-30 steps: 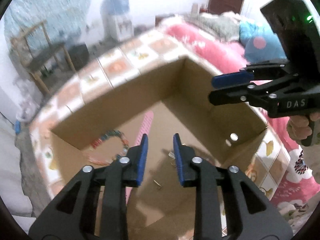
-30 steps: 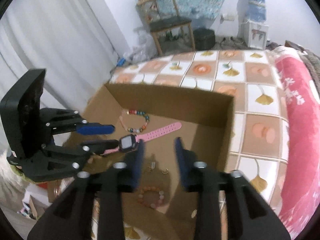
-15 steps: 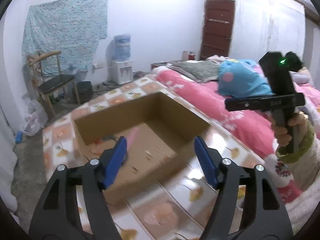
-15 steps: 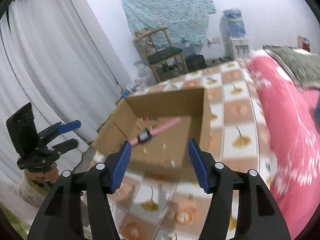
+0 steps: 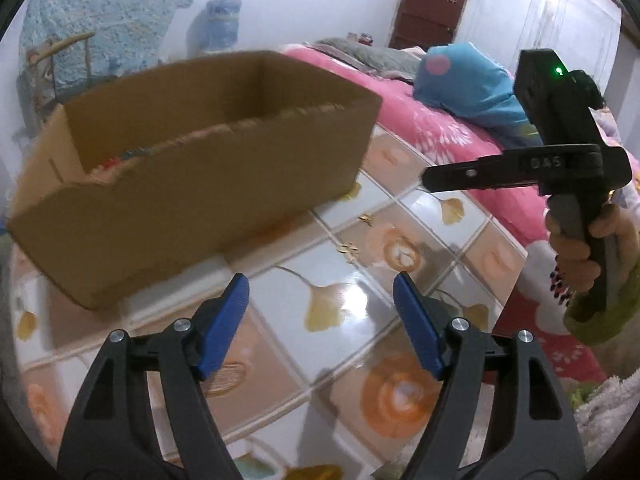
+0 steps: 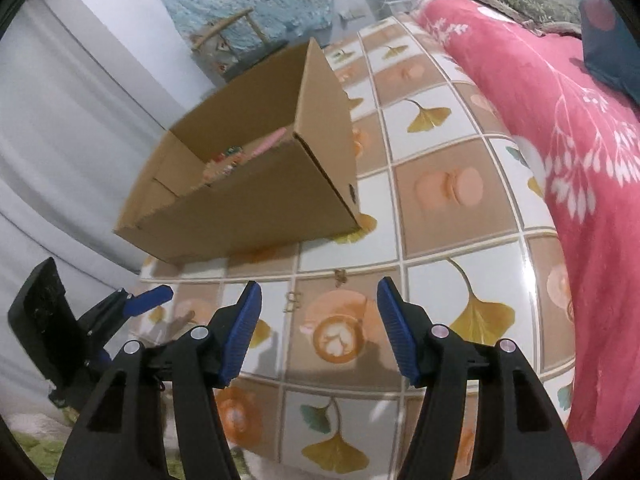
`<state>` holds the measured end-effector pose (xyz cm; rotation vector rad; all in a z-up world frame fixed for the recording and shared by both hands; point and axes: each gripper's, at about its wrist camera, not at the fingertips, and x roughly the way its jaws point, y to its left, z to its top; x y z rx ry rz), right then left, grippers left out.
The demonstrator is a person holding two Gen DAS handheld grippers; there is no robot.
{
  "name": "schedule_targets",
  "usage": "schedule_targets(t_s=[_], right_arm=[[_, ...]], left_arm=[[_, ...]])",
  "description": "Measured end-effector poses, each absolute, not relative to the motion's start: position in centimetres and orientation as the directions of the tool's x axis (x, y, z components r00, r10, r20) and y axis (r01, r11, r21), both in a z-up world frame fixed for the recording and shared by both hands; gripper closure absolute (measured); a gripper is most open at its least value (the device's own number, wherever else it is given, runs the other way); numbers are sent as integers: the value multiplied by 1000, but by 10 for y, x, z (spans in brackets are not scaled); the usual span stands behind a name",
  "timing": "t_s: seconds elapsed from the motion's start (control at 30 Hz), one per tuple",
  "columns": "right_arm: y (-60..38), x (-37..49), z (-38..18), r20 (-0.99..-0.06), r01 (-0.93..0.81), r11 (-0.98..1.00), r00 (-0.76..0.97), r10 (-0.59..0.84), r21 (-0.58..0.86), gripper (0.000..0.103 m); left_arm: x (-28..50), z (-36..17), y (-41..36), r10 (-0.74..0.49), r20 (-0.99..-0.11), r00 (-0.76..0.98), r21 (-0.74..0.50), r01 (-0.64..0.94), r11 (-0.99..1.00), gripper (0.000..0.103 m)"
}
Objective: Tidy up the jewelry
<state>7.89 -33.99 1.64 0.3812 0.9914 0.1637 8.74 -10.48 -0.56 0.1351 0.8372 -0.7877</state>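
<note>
Several pieces are already lying in the cardboard box (image 6: 248,200), while two small gold pieces (image 6: 294,302) are still waiting on the worktop (image 6: 440,240) at twelve o'clock of the right gripper (image 6: 318,328), and both it and the left gripper (image 5: 320,320) are hanging with fingers apart, gripping nothing, the left's just having been opening.

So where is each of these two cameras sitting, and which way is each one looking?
Left wrist: sits on the left gripper, looks down past its open blue pads at the tiled tabletop and cardboard box; the right gripper and the hand holding it show at the right.
Right wrist: sits on the right gripper, jaws open, facing the same tabletop; the left gripper shows at lower left.
Shared: the box, two small gold-coloured pieces on the tiles, the pink bedspread.
</note>
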Motion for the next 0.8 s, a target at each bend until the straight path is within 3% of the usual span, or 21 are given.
schedule_targets(t_s=[0.2,0.3,0.5,0.8], right_arm=[[-334,80,1,-796,40,937,542,271,346,61],[-334,78,-1,-786,50,935,558,266,351,64],[-335,75,-7,-788,48,938,558,261,344,64],[-343,72,-9,-773,54,927,572,276,372,64]], left_arm=[[79,-22,-134,-555,-708,436,-113,706,699,34],[78,-25,-148,-543,-713,443,-76,722,688,43],[93,-29,-161,-533,-724,437,-73,720,690,50],[107,-40,-176,-514,-755,406,-76,724,685,68]])
